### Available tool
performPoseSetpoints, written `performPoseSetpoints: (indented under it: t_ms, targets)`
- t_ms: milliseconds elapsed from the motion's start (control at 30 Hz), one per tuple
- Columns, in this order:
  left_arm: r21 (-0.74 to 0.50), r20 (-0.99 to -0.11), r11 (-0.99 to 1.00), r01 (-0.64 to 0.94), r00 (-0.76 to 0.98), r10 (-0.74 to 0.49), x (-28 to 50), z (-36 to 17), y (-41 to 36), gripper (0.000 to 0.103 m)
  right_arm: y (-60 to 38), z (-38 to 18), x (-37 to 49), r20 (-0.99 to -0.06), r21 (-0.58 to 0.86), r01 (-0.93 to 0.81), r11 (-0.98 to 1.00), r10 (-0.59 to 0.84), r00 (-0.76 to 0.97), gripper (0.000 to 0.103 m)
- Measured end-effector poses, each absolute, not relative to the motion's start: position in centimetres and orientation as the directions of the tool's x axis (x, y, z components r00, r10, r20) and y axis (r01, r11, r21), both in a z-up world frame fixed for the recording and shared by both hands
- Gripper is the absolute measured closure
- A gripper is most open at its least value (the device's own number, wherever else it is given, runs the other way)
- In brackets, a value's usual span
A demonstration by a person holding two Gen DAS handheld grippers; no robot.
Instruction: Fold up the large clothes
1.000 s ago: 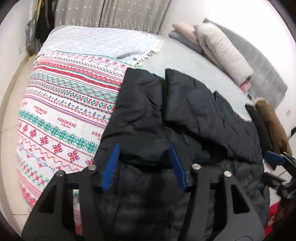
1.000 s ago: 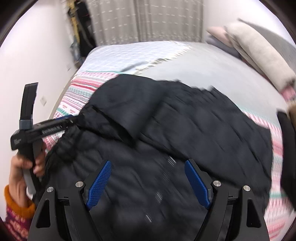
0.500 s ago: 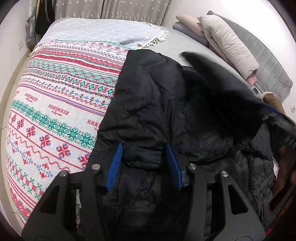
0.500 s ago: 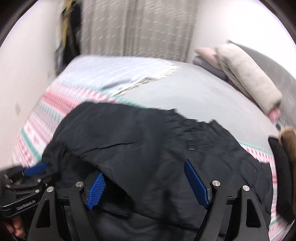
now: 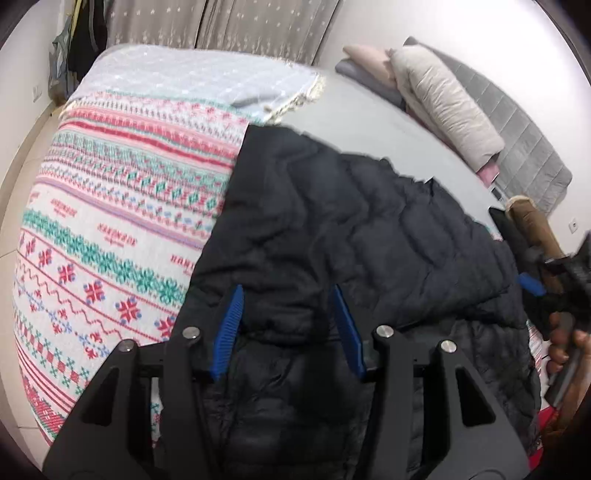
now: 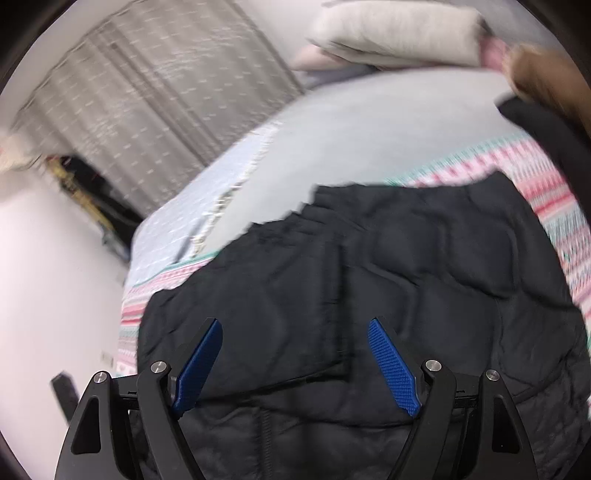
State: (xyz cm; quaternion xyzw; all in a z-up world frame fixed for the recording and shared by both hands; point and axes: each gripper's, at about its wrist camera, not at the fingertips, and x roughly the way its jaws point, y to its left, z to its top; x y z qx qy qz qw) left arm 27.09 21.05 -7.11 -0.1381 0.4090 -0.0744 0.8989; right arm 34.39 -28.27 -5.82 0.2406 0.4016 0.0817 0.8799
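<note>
In the left wrist view, a black quilted jacket [image 5: 332, 236] lies spread on a bed [image 5: 362, 110], its body resting partly on a patterned blanket [image 5: 110, 229] with red, green and white bands, and partly on the grey sheet beyond it. A pale blue checked throw [image 5: 192, 77] with a fringe covers the far end of the bed behind the jacket. Beige and grey pillows [image 5: 443, 99] are stacked beyond the jacket at the headboard side, and a grey curtain [image 5: 236, 26] hangs behind the bed. The left gripper [image 5: 288, 325] sits low over the jacket's near edge; its blue fingers [image 5: 231, 325] stand partly apart with a thick fold of black fabric bunched between them, and I cannot tell whether the pads actually press on it. The left jaws have just been closing a little. At the jacket's right side, the right gripper [image 5: 532, 286] shows as a blurred black frame with a blue tip, gripped by a hand [image 5: 565, 350].

In the right wrist view, blurred and tilted, the jacket [image 6: 388, 277] fills the lower frame. The right gripper [image 6: 295, 362] hovers above it, its blue fingers [image 6: 391, 365] spread wide with nothing clamped. Beyond the jacket lie the blanket [image 6: 546, 184], the grey sheet, the pillows [image 6: 399, 33] and the curtain [image 6: 155, 81].
</note>
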Motion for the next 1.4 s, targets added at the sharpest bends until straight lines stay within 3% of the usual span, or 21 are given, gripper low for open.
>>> performPoseSetpoints:
  t_ms: [67, 133, 200, 267, 467, 567, 667, 700, 733, 800, 967, 1033, 1200, 1400]
  targets:
    - [-0.312, -0.688, 0.949, 0.04, 0.679, -0.255, 26.8, -6.5, 20.9, 0.052, -28.2, -7.3, 35.3, -0.701, 0.469, 0.086, 0.879, 0.311, 0.641, 0.021]
    - [-0.316, -0.664, 0.946, 0.067, 0.697, -0.271, 26.7, -6.1, 20.6, 0.052, -27.7, -8.4, 36.2, -0.708, 0.473, 0.082, 0.877, 0.323, 0.628, 0.029]
    - [-0.326, -0.649, 0.94, 0.098, 0.7, -0.298, 26.7, -6.1, 20.3, 0.052, -26.8, -9.3, 36.6, -0.699, 0.497, 0.047, 0.866, 0.368, 0.613, 0.066]
    - [-0.332, -0.657, 0.935, 0.12, 0.683, -0.321, 26.9, -6.4, 19.8, 0.052, -26.2, -9.7, 36.7, -0.705, 0.515, 0.016, 0.857, 0.414, 0.576, 0.088]
    - [-0.281, -0.747, 0.955, 0.098, 0.603, -0.281, 28.1, -8.5, 18.6, 0.052, -26.3, -8.1, 33.7, -0.723, 0.414, 0.019, 0.91, 0.316, 0.614, 0.092]
    - [-0.265, -0.758, 0.96, 0.093, 0.596, -0.267, 27.8, -8.6, 18.4, 0.051, -26.7, -9.4, 34.3, -0.788, 0.355, 0.059, 0.933, 0.264, 0.555, 0.087]
    - [-0.255, -0.751, 0.963, 0.093, 0.608, -0.257, 27.0, -7.7, 18.3, 0.032, -27.1, -9.0, 33.8, -0.801, 0.345, 0.06, 0.937, 0.261, 0.538, 0.08]
    - [-0.25, -0.747, 0.964, 0.088, 0.616, -0.25, 26.6, -7.3, 18.3, 0.021, -27.4, -8.2, 33.1, -0.794, 0.348, 0.051, 0.936, 0.266, 0.547, 0.074]
    - [-0.245, -0.743, 0.966, 0.083, 0.625, -0.242, 26.2, -6.7, 18.2, 0.02, -27.6, -7.3, 32.2, -0.783, 0.352, 0.033, 0.936, 0.275, 0.558, 0.068]
    - [-0.251, -0.734, 0.963, 0.103, 0.628, -0.259, 25.7, -5.8, 18.0, 0.019, -28.1, -5.6, 30.2, -0.766, 0.335, 0.004, 0.942, 0.269, 0.583, 0.044]
    - [-0.283, -0.715, 0.955, 0.086, 0.645, -0.27, 23.5, -3.5, 18.3, 0.006, -30.0, -1.4, 23.3, -0.731, 0.251, -0.031, 0.967, 0.211, 0.65, 0.028]
    - [-0.317, -0.705, 0.944, 0.091, 0.643, -0.299, 21.6, -2.8, 18.5, 0.001, -30.9, -0.4, 20.7, -0.722, 0.245, -0.03, 0.969, 0.203, 0.662, 0.024]
    - [-0.396, -0.723, 0.908, 0.134, 0.565, -0.398, 17.9, -1.9, 19.3, 0.001, -34.1, 0.6, 15.2, -0.704, 0.32, -0.006, 0.947, 0.242, 0.668, 0.016]
    - [-0.329, -0.736, 0.931, 0.161, 0.574, -0.359, 12.4, -0.1, 21.9, 0.001, -37.6, 0.6, 9.7, -0.71, 0.351, 0.025, 0.936, 0.249, 0.658, 0.015]
